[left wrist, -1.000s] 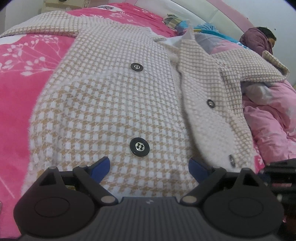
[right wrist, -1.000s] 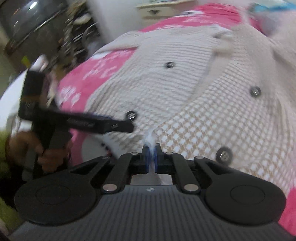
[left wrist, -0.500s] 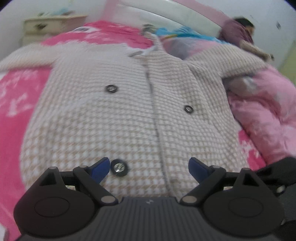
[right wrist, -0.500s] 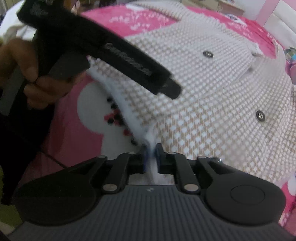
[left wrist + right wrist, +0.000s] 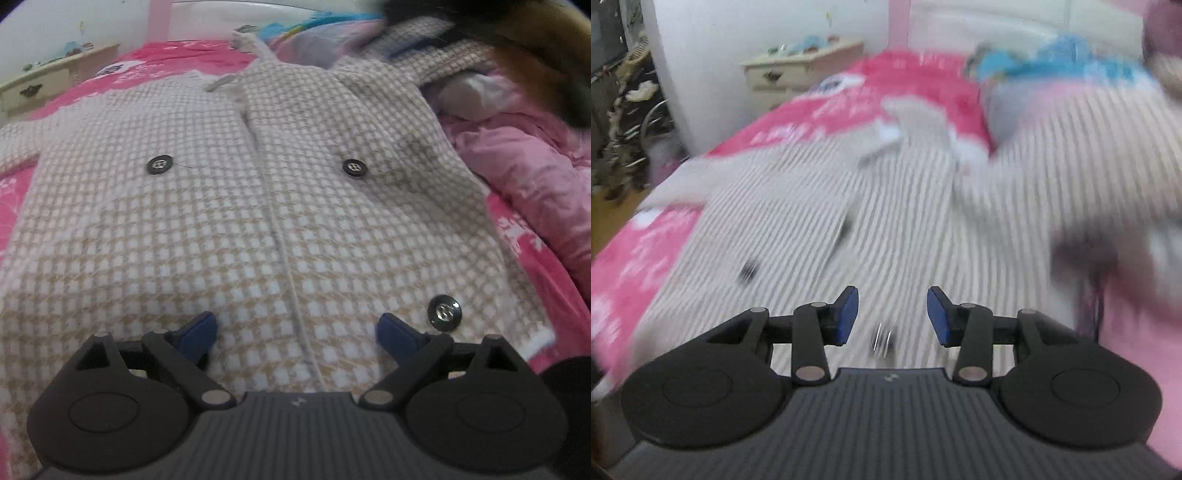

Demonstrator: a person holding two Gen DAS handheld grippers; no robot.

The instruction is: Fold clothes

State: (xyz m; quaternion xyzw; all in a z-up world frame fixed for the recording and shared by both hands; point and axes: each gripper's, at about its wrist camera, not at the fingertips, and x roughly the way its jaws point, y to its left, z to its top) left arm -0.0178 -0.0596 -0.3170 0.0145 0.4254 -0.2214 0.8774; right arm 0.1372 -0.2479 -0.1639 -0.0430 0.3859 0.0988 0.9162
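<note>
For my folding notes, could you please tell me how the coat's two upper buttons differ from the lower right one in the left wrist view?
The two upper buttons look dark and matte, while the lower right button gleams silvery. The upper pair sits farther up the checked coat; the lower one lies near the hem. All are round, with holes, lying flat on the cloth.

right view blur: motion smear over most of the frame; coat (image 5: 886, 229) check pattern reads as streaks
buttons, right view: dark smudges left of centre (image 5: 749, 271), shape unreadable
right gripper (image 5: 892, 314): sharp, jaws opening, nothing clamped; smeared button just below the gap
coat hem, left view: hidden behind left gripper (image 5: 297, 330) body at bottom
coat left sleeve (image 5: 16, 147): cut by left frame edge
upper right, left view: dark blurred mass (image 5: 535, 48), can't identify
</note>
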